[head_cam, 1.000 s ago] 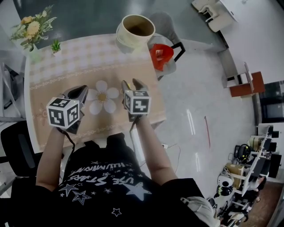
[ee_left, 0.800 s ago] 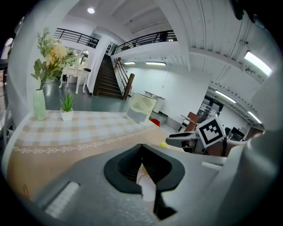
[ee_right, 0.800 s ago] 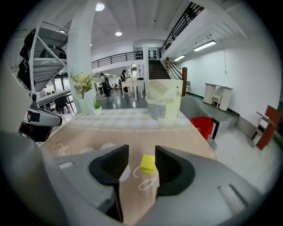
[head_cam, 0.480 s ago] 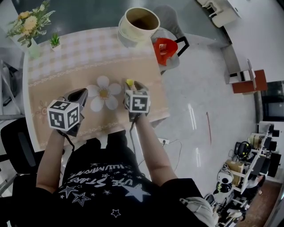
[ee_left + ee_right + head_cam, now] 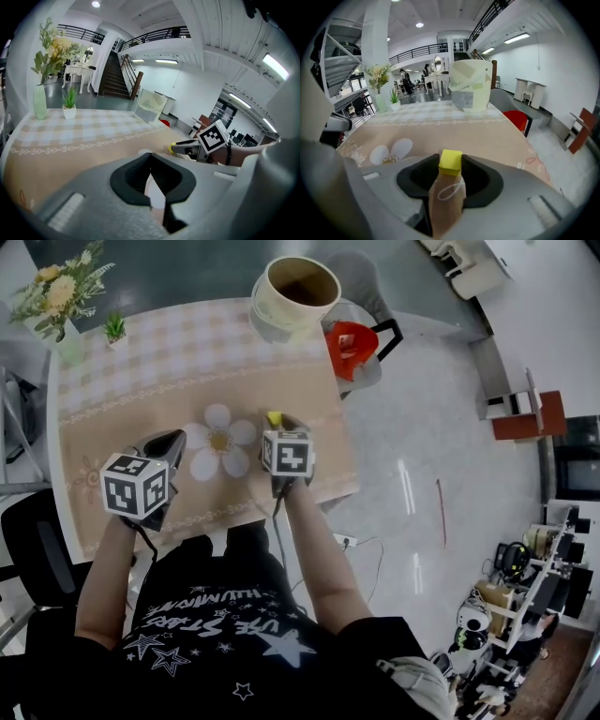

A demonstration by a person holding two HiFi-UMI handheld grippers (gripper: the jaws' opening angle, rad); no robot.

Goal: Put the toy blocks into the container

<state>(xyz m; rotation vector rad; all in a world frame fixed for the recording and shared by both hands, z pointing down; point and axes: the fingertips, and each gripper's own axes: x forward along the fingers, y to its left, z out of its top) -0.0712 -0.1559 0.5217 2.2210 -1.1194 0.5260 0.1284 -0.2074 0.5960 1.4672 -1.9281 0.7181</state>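
A small yellow block (image 5: 451, 162) sits between the tips of my right gripper (image 5: 451, 165), whose jaws are closing, with both pads against its sides. From the head view the yellow block (image 5: 274, 417) shows at the front of the right gripper (image 5: 278, 421), low over the tablecloth near the table's right edge. The cream bucket-like container (image 5: 293, 289) stands at the table's far right corner, straight ahead in the right gripper view as the container (image 5: 471, 84). My left gripper (image 5: 169, 441) hovers at the near left, jaws shut on nothing (image 5: 150, 157).
A patterned cloth covers the table (image 5: 141, 362), with a printed white flower (image 5: 217, 442) between the grippers. A vase of flowers (image 5: 56, 296) and a small potted plant (image 5: 114, 331) stand at the far left. A red chair (image 5: 352, 343) sits beyond the right edge.
The right jaws stood open with no block showing a second ago; now the yellow block is between their tips and they have narrowed onto it. The left gripper has barely moved.
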